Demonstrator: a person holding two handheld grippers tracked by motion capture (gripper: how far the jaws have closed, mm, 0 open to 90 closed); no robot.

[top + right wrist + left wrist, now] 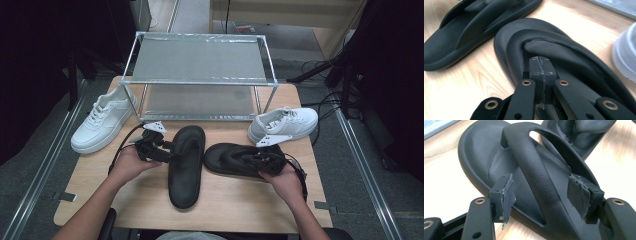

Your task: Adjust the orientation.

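Far left on the desk [100, 180] lies a white sneaker [102, 120], untouched. My left claw [546, 195] is wide, pads on both sides of the strap of the left sandal [186, 165] but not pressing; if I close off-centre, the strap may slip out and the sandal only tilts. My right claw [541, 75] is fully closed above the right sandal [564, 57], w/ nothing seen between the pads, so a lift may come up w/o the sandal. I cannot tell if the tips touch the strap. Far right, 2nd sneaker [282, 122] is close; a swing could knock it. The rack [200, 80] behind is partly cut by glare.
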